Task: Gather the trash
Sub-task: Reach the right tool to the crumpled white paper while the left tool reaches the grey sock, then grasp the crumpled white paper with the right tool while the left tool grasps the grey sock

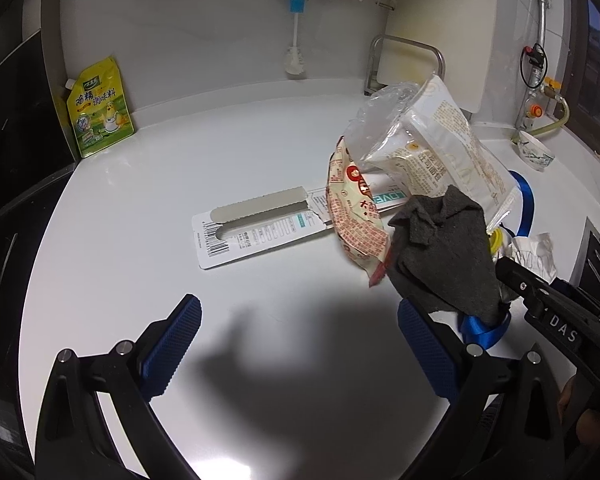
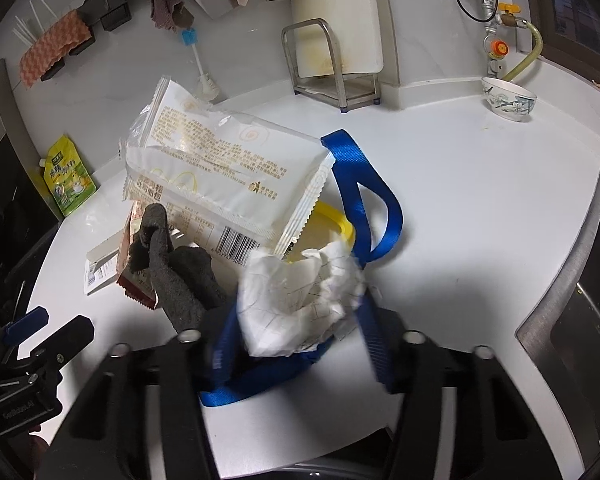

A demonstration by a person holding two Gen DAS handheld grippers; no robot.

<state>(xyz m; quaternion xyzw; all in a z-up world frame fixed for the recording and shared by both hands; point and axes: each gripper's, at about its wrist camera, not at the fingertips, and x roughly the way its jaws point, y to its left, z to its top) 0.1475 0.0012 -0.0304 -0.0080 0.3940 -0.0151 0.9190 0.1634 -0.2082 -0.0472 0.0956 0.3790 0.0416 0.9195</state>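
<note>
Far left against the wall, a yellow pouch (image 1: 100,112); mid-counter (image 1: 140,220), a flat card pack (image 1: 256,228) partly behind a red wrapper (image 1: 356,220), laid out plainly only from the left wrist. Left gripper (image 1: 300,308) spread wide, empty. Clear only from the right wrist: crumpled paper (image 2: 300,292) between the right gripper (image 2: 296,340)'s blurred fingers (image 2: 376,344), by a yellow-rimmed tub (image 2: 340,220); grip impossible to tell.

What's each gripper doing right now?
Left gripper: open, empty.
Right gripper: fingers around crumpled paper; grip cannot be told, blurred.
</note>
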